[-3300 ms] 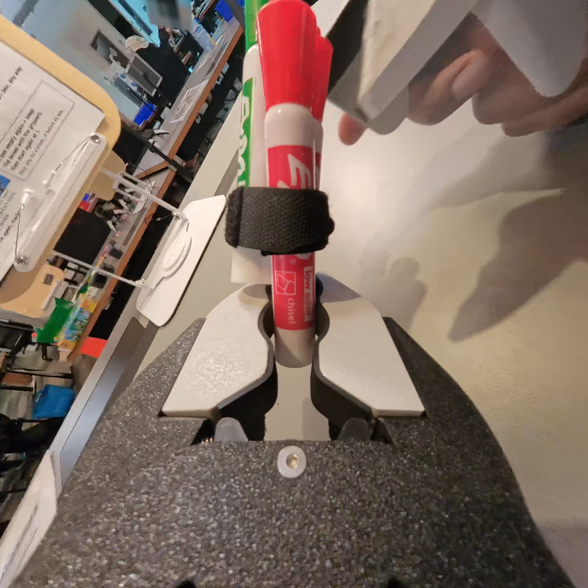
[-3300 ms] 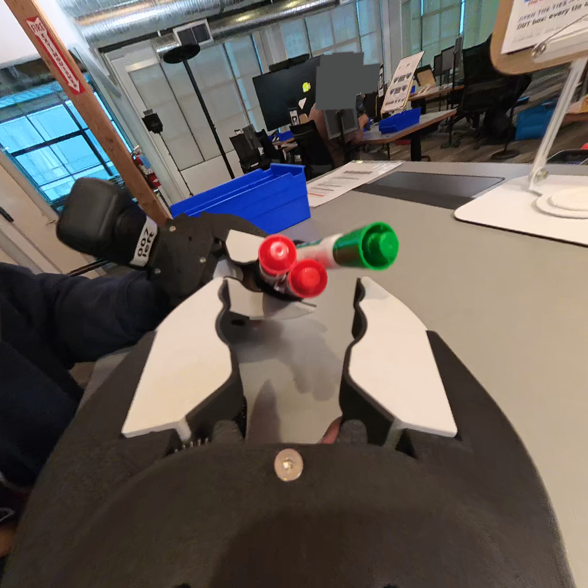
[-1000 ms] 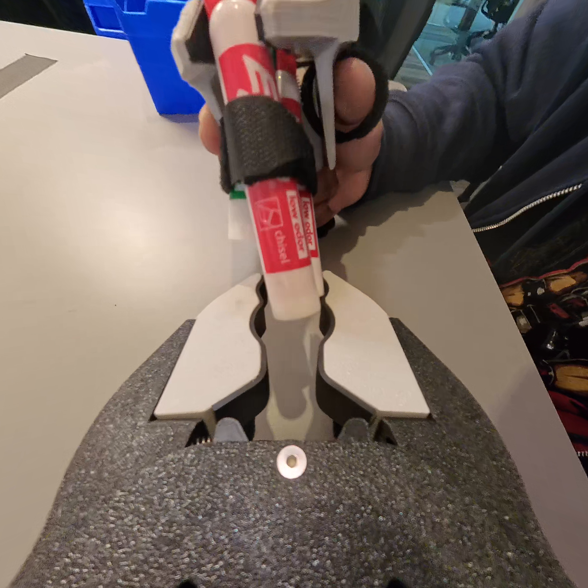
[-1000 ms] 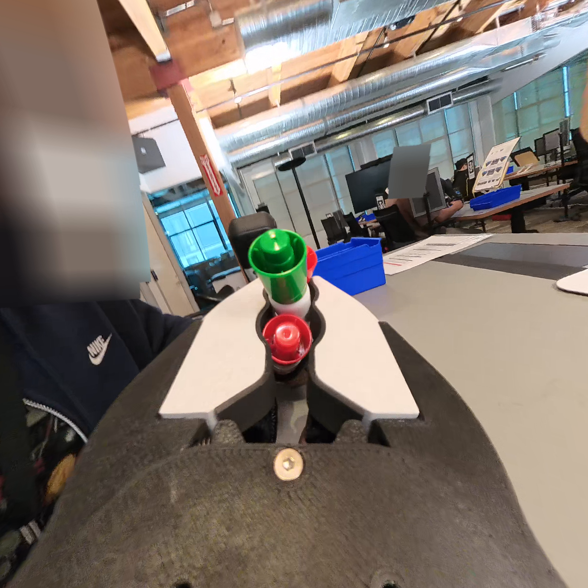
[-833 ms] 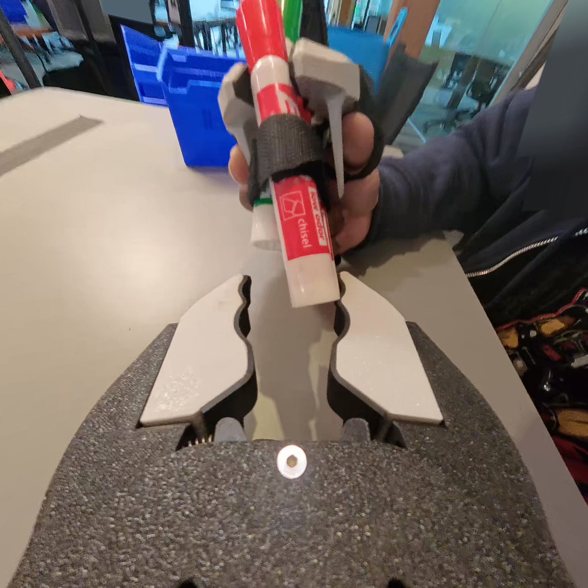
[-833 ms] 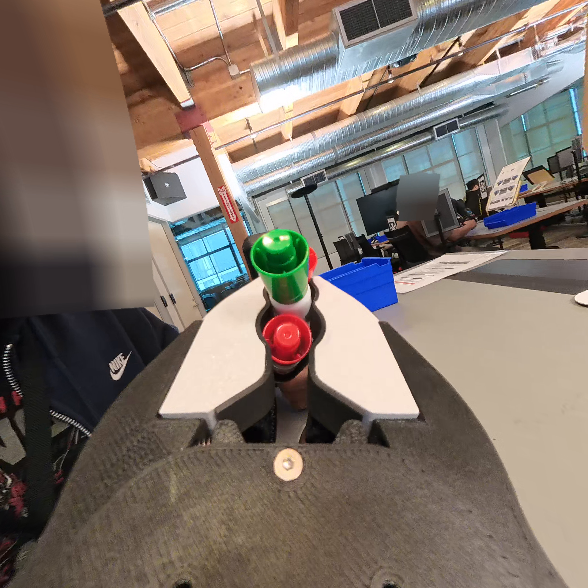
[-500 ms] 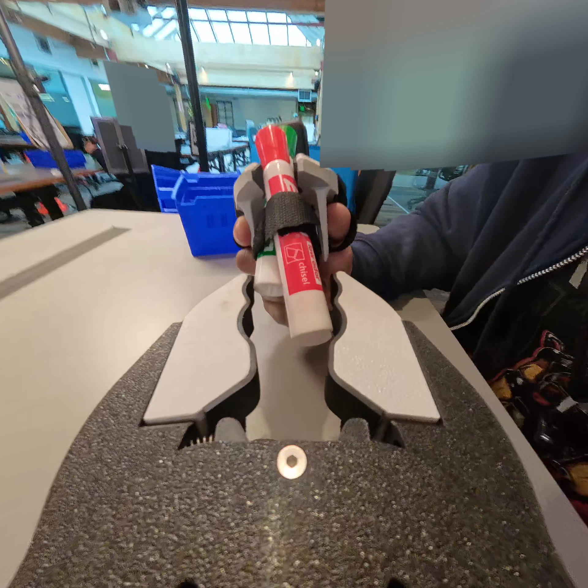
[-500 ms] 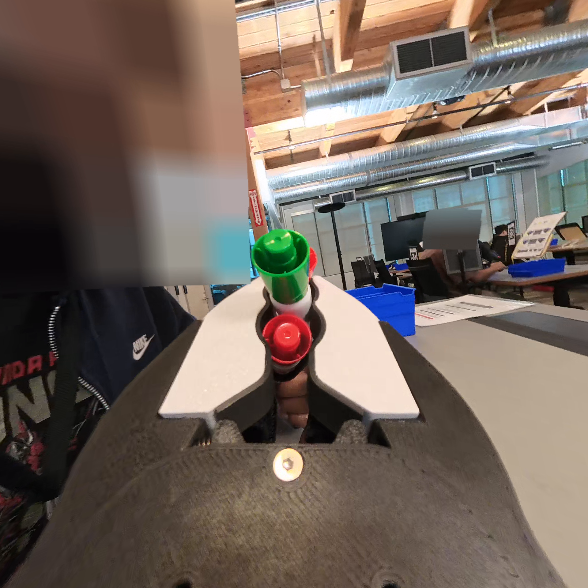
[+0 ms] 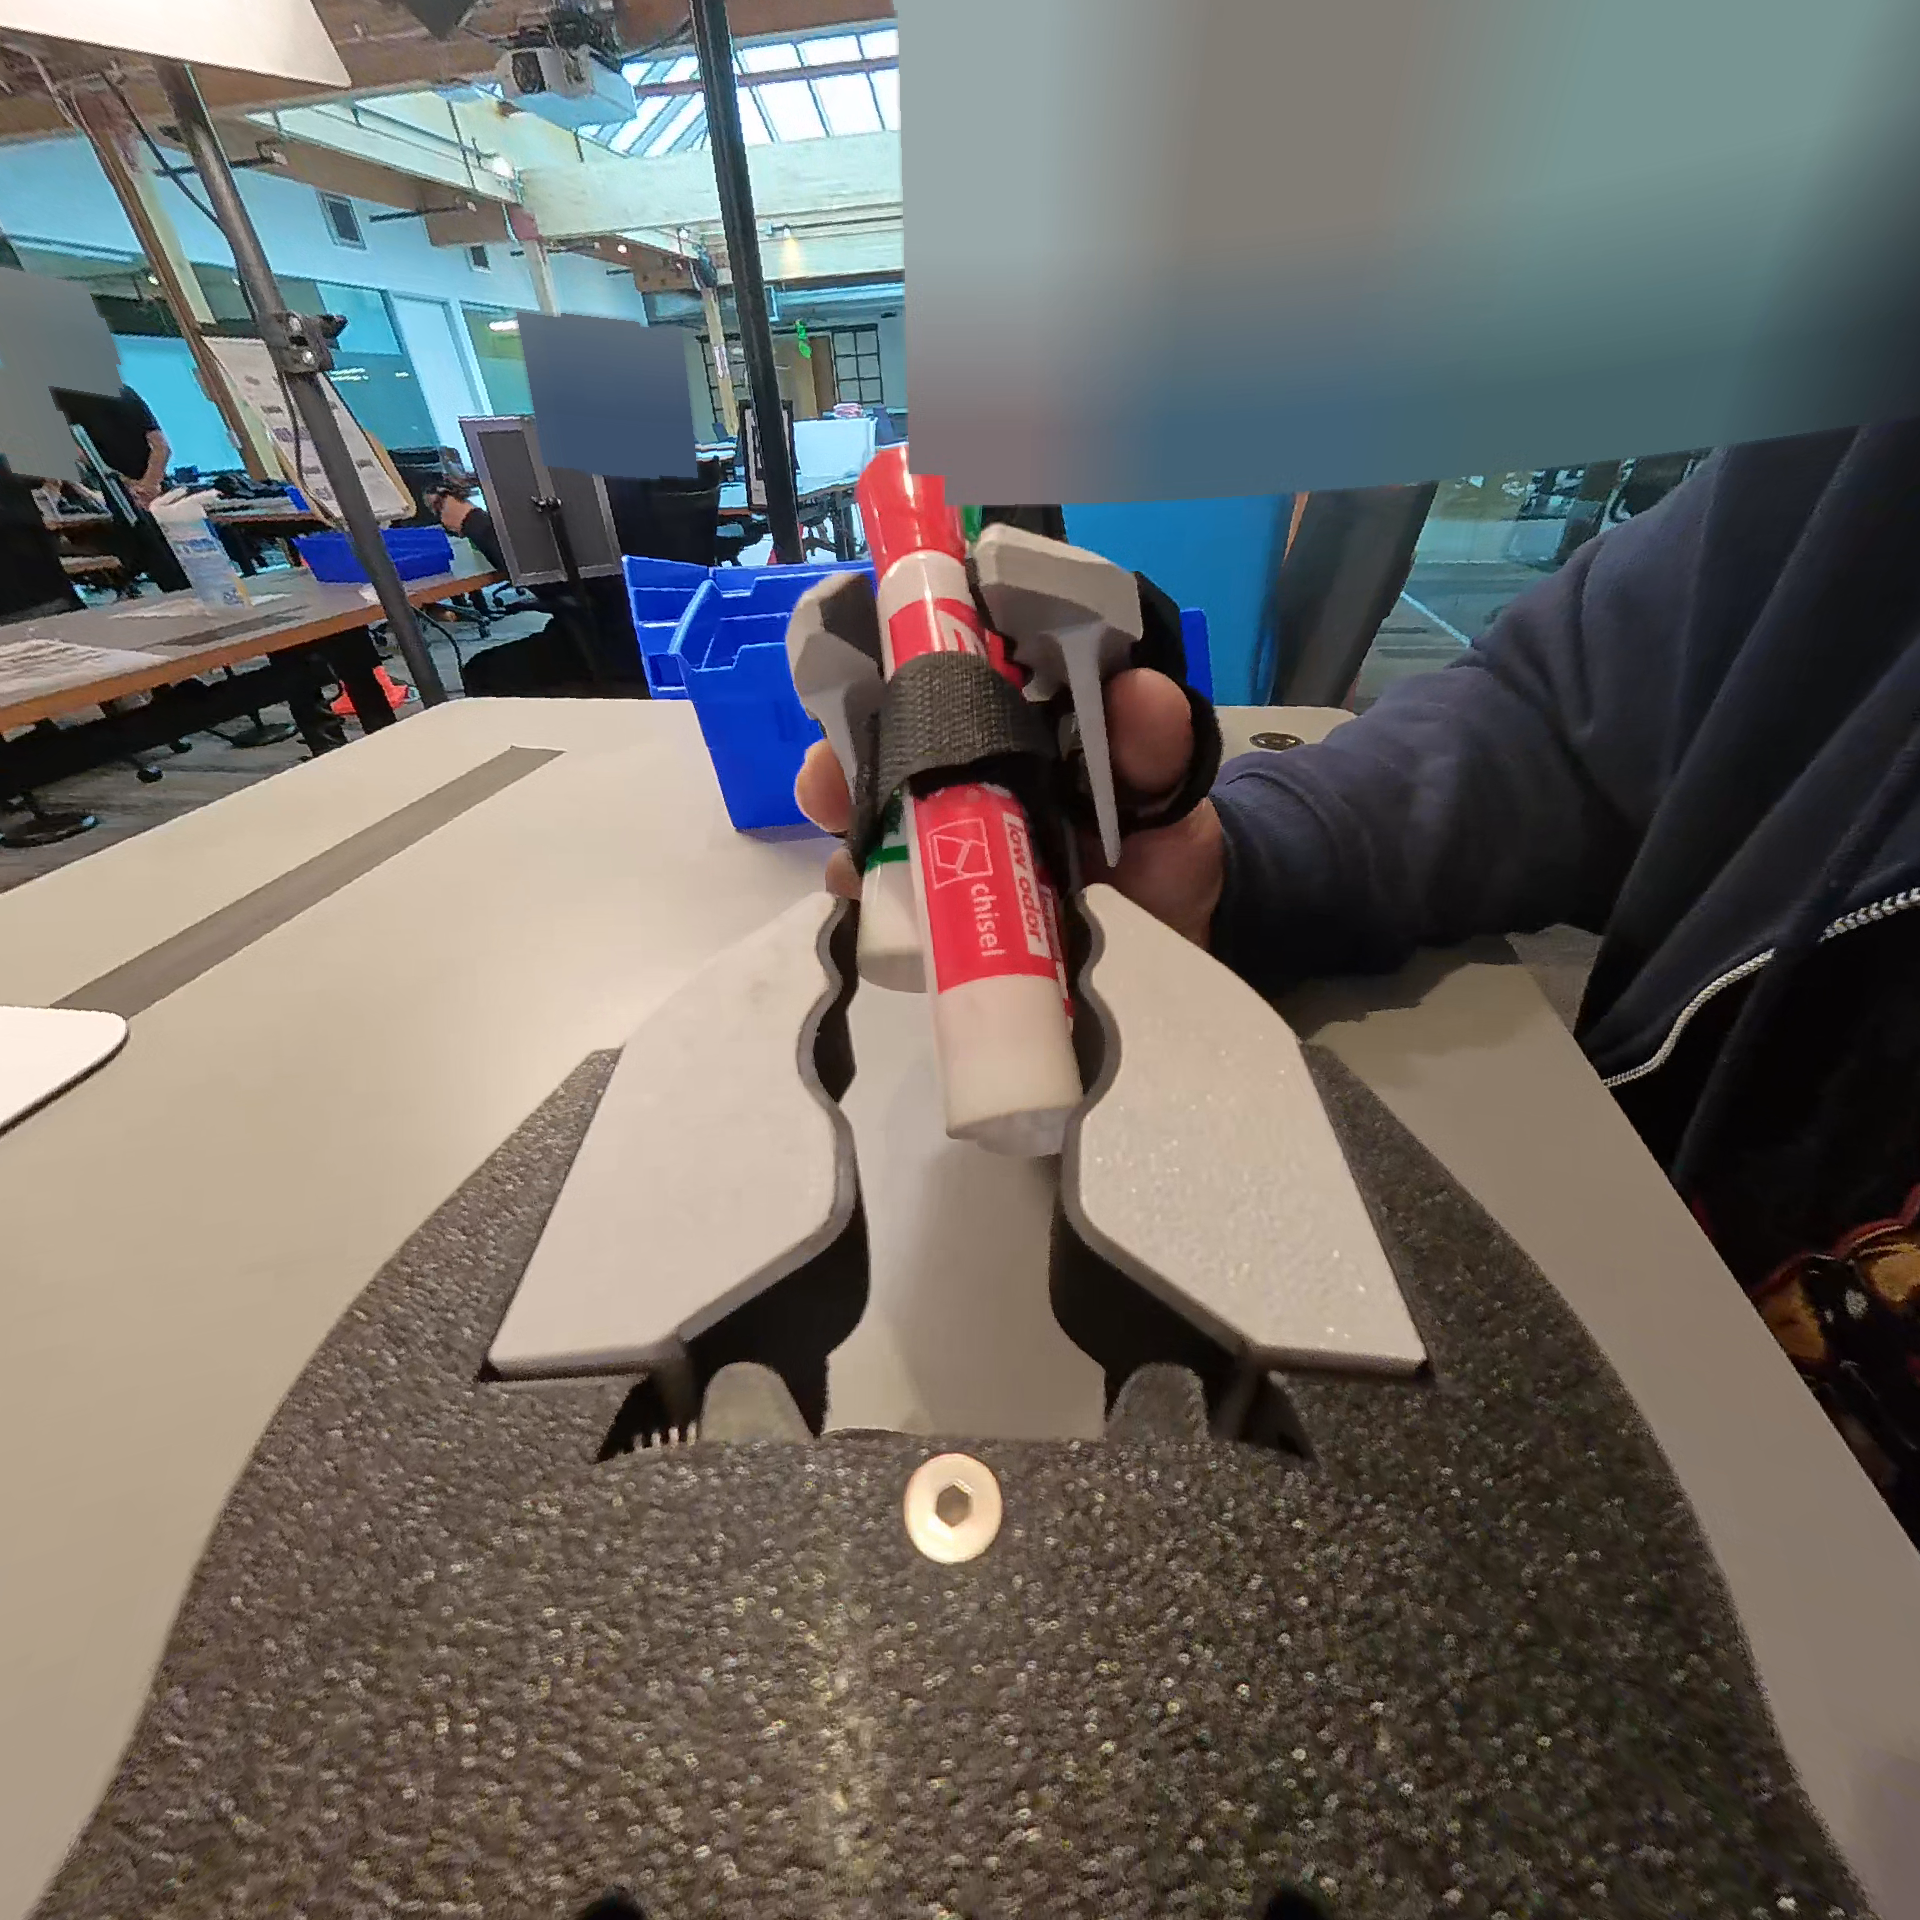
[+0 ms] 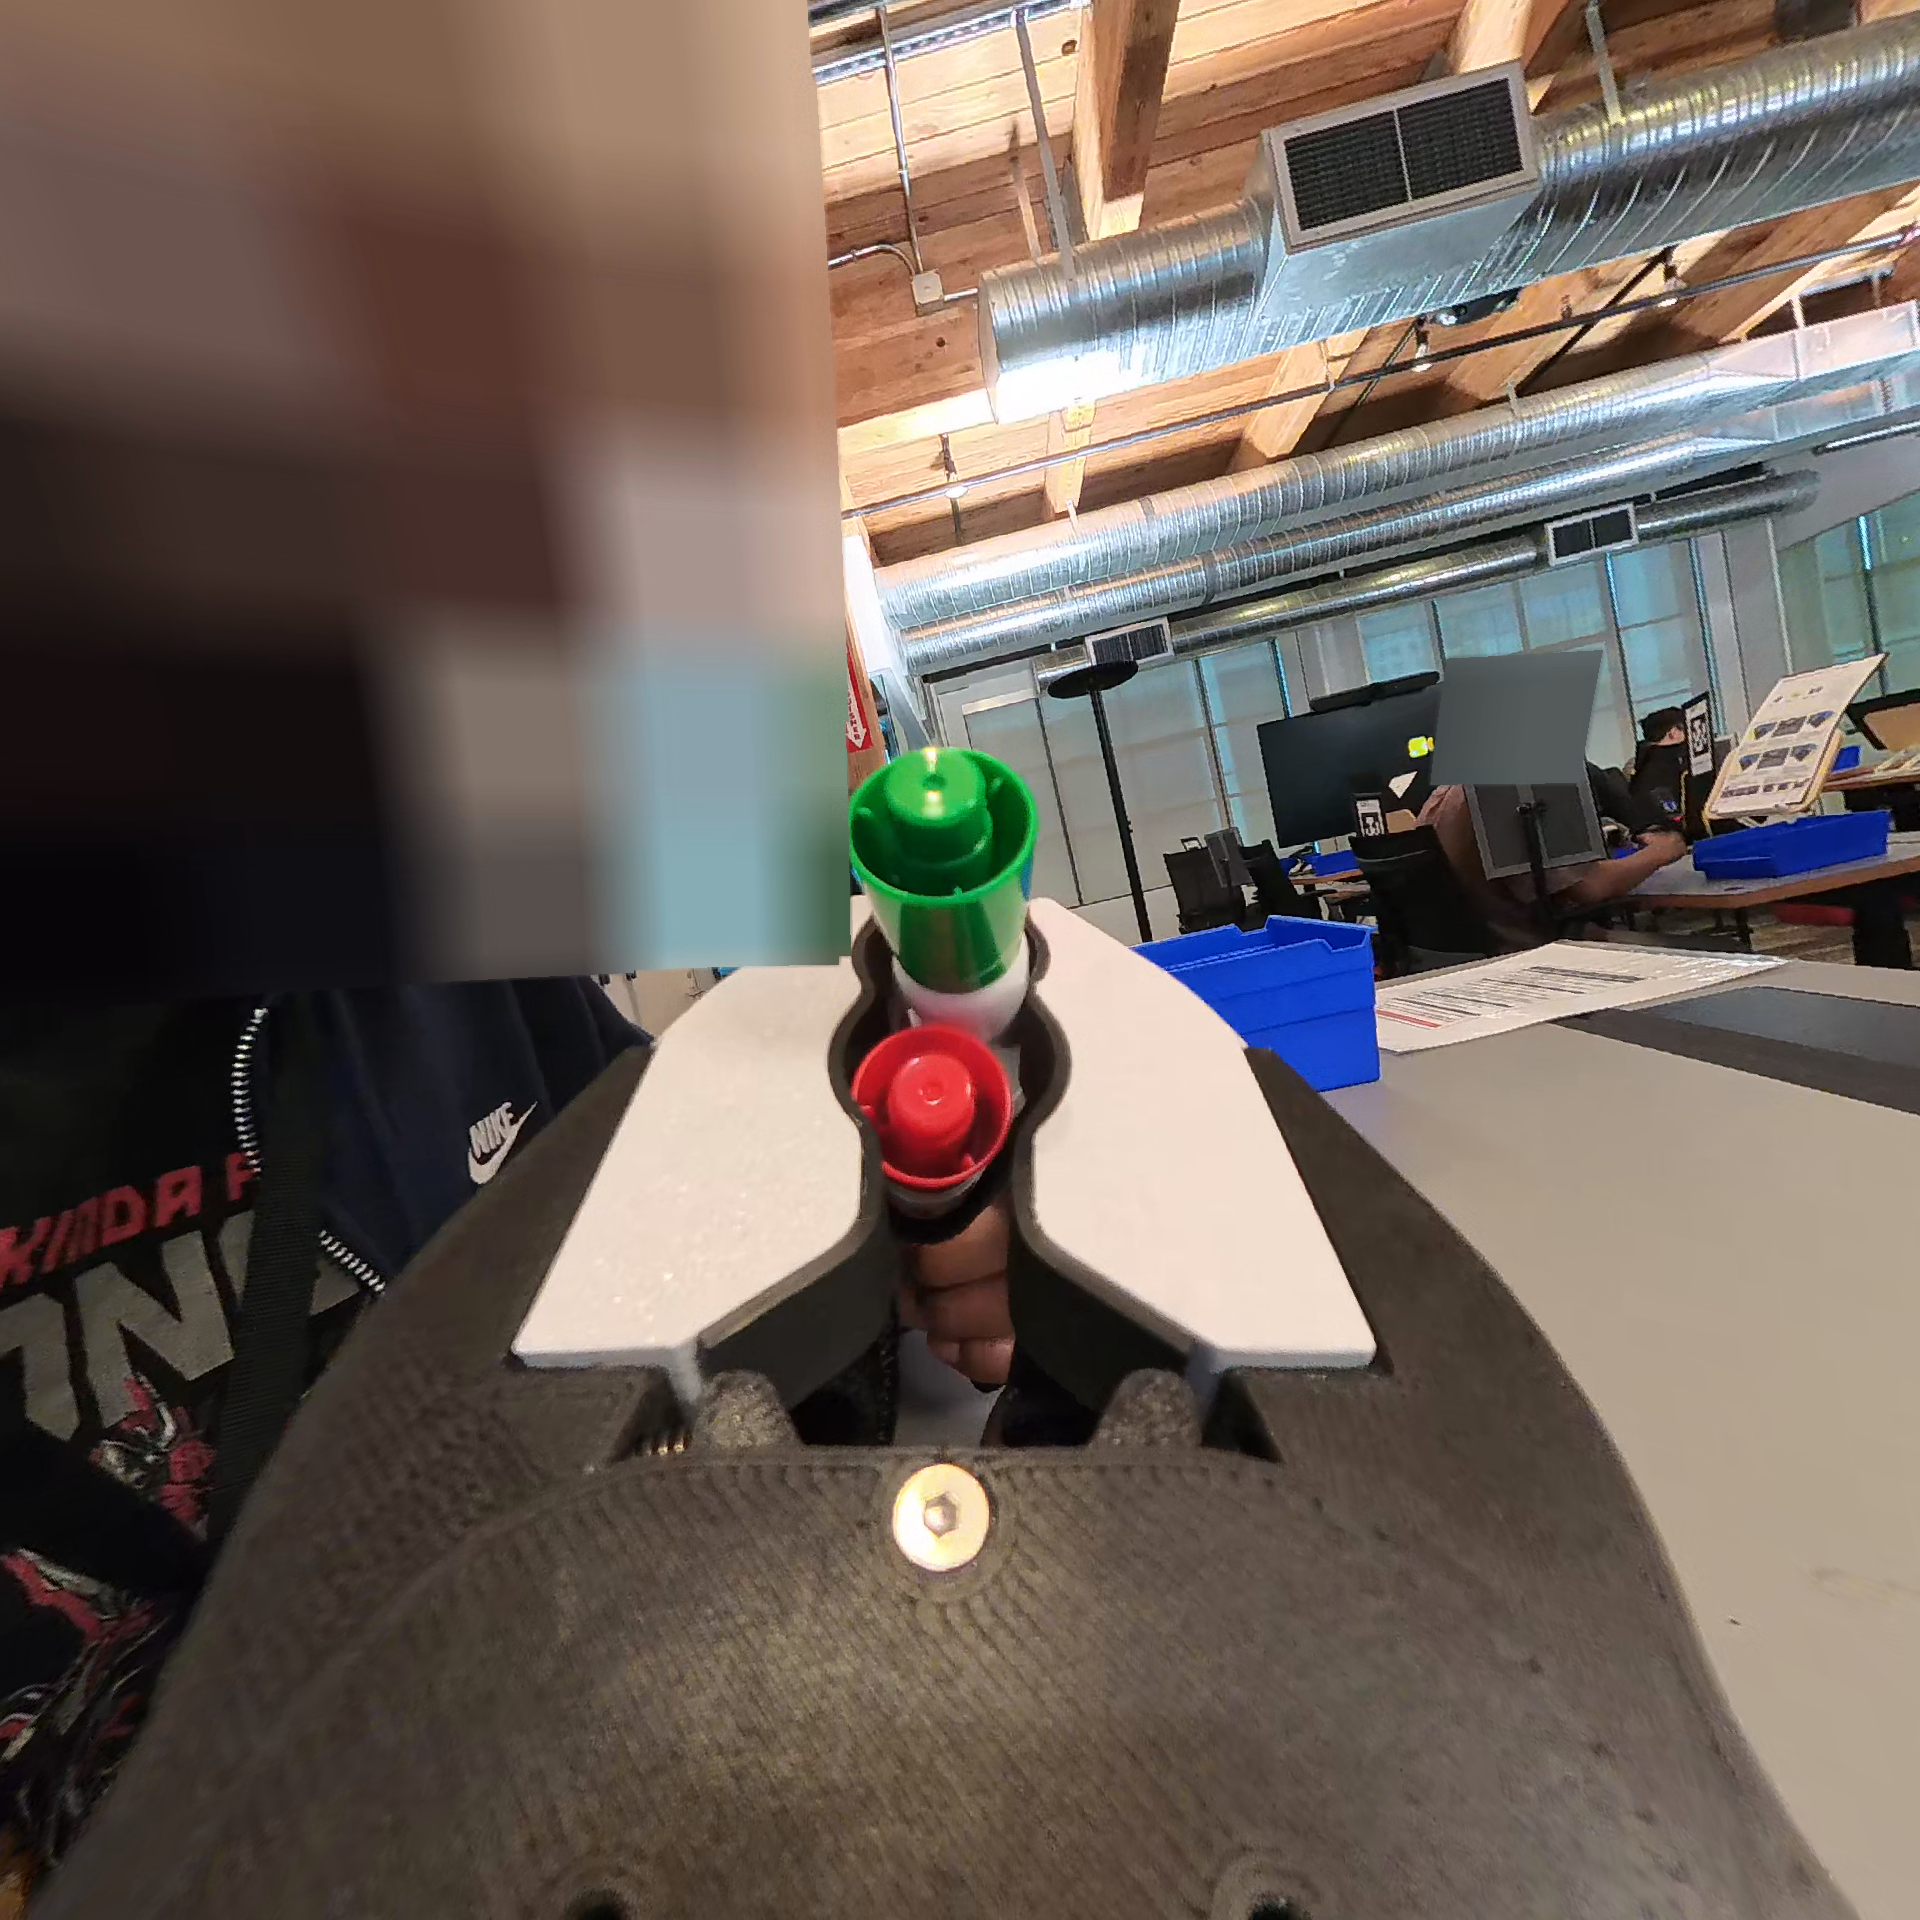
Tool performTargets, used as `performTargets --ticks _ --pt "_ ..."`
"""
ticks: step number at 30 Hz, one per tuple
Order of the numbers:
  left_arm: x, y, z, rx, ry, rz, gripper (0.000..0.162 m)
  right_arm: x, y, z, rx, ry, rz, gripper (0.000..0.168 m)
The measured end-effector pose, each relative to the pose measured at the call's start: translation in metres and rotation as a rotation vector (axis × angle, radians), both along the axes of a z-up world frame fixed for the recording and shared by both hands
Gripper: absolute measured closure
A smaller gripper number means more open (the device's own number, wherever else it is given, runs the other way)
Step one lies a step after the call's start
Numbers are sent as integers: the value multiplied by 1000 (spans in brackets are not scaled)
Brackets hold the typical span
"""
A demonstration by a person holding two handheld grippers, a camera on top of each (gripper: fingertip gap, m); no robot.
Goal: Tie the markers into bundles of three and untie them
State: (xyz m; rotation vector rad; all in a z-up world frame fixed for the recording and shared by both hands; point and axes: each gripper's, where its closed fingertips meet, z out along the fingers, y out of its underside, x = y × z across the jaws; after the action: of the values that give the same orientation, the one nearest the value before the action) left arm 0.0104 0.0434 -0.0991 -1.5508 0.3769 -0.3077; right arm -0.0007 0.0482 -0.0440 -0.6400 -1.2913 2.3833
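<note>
Your right gripper point(image 10: 940, 1039) is clamped on the strapped bundle of two red-capped markers and one green-capped marker point(image 9: 987, 914), holding it above the grey table point(image 9: 312, 935) with its butt ends offered to your left gripper point(image 9: 961, 997). That one stands released, fingers flanking the bundle without pinching, probably so it can reach the black fabric hook-and-loop strap point(image 9: 961, 717) and peel it.

Left gripper point(image 9: 956, 1023): speckled black foam-like housing, pale grey flat fingers point(image 9: 717, 1153) with wavy inner edges, one silver hex screw point(image 9: 952, 1521) centred behind them. Right gripper point(image 10: 940, 1049): same build, white fingers point(image 10: 1164, 1164). Operator wears a navy zip hoodie point(image 9: 1662, 748) over a printed dark shirt.
</note>
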Motion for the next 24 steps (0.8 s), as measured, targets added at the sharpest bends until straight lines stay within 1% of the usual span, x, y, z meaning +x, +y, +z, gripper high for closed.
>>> performTargets --ticks 6,14,18,21,24 --pt "-3 -3 5 3 -107 -44 128 -5 -2 -2 -21 -37 18 143" --pt "-7 -2 3 -23 -213 -75 129 -13 0 -6 -45 -94 4 142" --pt "-10 0 2 -53 -302 -105 128 -16 6 -6 -55 -124 -17 146" --pt "-10 2 -2 -107 -426 -153 124 -20 10 -9 -63 -148 -35 150" --pt "-10 3 -5 -121 -433 -160 123 -22 12 -12 -70 -172 -39 150"
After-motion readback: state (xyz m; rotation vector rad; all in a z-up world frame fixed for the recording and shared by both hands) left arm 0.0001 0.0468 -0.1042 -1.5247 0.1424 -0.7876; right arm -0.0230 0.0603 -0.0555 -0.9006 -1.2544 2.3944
